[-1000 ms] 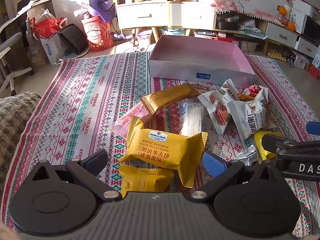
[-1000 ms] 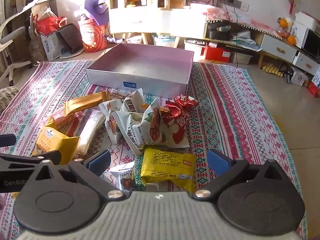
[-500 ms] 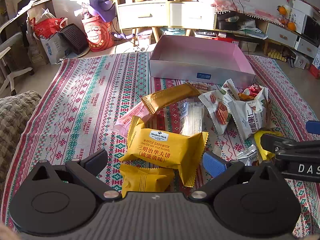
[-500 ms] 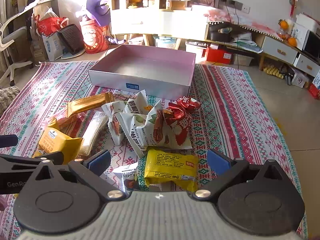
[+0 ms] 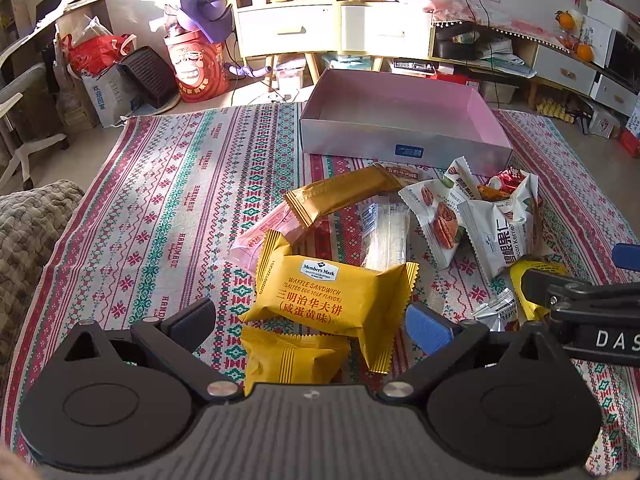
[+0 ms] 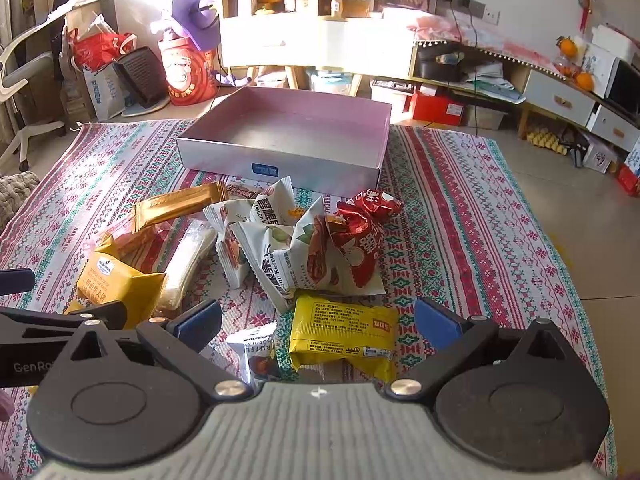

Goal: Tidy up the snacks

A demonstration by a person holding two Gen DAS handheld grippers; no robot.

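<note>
A pile of snack packets lies on a patterned rug. My left gripper [image 5: 308,320] is open, its blue pads either side of a yellow waffle sandwich packet [image 5: 320,294], with a second yellow packet [image 5: 290,358] below it. My right gripper [image 6: 318,320] is open around a yellow snack packet [image 6: 344,330]. Behind lie a gold bar wrapper [image 5: 340,196], a clear wrapped bar [image 5: 384,236], white pecan packets [image 6: 280,256] and a red packet [image 6: 366,240]. An empty pink-lined box [image 5: 400,136], also [image 6: 280,156], stands beyond the pile.
The striped rug [image 5: 160,200] covers the floor; bare tile [image 6: 580,220] lies to its right. A grey cushion [image 5: 28,232] sits at the left edge. Shelves [image 5: 288,8], a red drum [image 5: 196,68], bags and a low cabinet [image 6: 572,96] line the back.
The right gripper has lifted and drawn back slightly, so the box and the pile sit a little lower in its view. The left gripper has hardly moved.
</note>
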